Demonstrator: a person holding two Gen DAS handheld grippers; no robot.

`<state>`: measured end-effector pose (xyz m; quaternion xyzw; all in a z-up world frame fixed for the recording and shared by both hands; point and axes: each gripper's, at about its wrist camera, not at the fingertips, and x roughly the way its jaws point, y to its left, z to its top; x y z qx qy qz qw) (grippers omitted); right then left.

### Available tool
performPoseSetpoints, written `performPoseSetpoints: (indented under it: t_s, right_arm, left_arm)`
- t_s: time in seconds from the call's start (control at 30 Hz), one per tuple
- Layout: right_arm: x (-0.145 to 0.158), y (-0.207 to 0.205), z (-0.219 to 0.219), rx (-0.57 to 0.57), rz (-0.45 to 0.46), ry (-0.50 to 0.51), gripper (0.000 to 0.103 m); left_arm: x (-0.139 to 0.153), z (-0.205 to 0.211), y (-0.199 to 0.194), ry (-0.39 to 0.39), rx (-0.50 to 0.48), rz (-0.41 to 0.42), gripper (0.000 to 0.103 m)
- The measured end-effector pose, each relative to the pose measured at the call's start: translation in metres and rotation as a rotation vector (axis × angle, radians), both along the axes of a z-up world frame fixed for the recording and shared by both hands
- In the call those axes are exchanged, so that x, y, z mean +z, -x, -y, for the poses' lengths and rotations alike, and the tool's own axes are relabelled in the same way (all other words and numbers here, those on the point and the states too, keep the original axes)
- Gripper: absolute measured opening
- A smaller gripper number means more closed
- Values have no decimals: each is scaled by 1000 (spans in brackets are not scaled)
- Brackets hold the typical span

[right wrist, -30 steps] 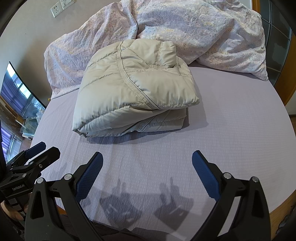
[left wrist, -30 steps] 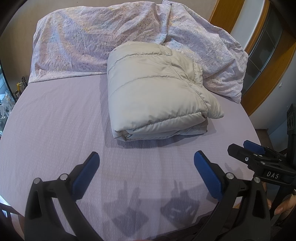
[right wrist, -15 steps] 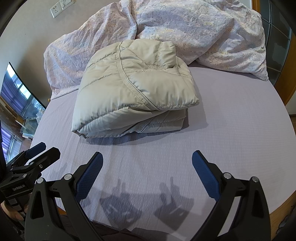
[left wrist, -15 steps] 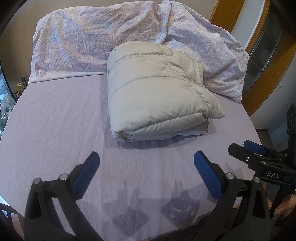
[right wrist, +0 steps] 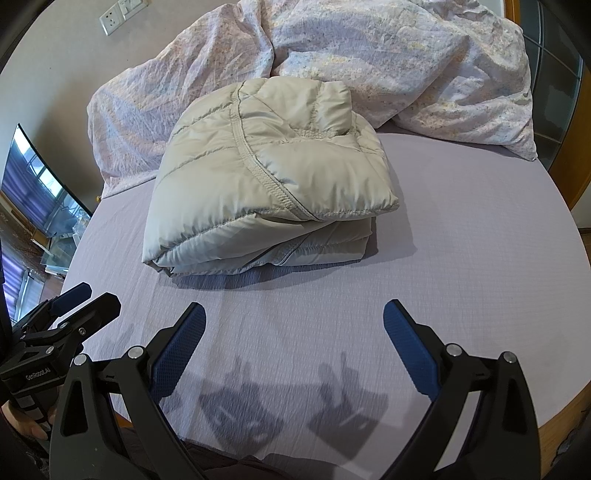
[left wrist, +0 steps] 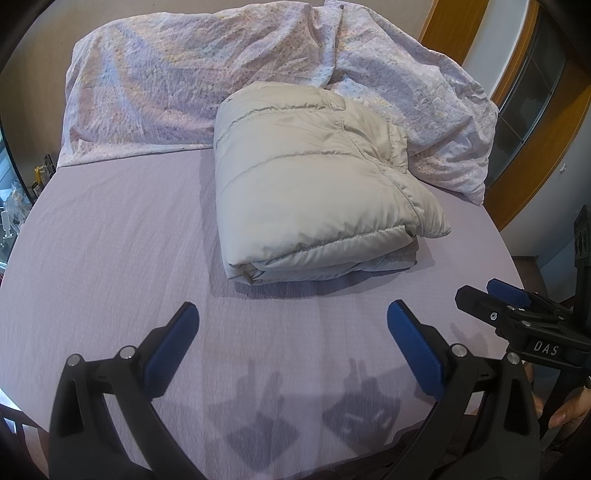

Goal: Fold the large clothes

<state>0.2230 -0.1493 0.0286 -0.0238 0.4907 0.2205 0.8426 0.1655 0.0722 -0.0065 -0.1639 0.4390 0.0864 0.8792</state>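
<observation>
A beige puffer jacket lies folded into a thick rectangle on the lilac bed sheet; it also shows in the right wrist view. My left gripper is open and empty, held above the sheet well short of the jacket's near edge. My right gripper is open and empty too, at a similar distance from the jacket. Each gripper shows at the edge of the other's view: the right one and the left one.
A crumpled floral duvet is heaped along the back of the bed, touching the jacket's far side. A wooden door frame stands at the right. A TV screen and wall socket are at the left.
</observation>
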Motion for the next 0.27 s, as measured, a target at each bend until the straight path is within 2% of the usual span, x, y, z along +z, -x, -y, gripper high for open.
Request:
performPoseSetpoints:
  t_s: [0.27]
  right_arm:
    - [0, -1, 0, 1, 0, 0, 99]
  left_arm:
    - [0, 0, 0, 1, 0, 0, 101]
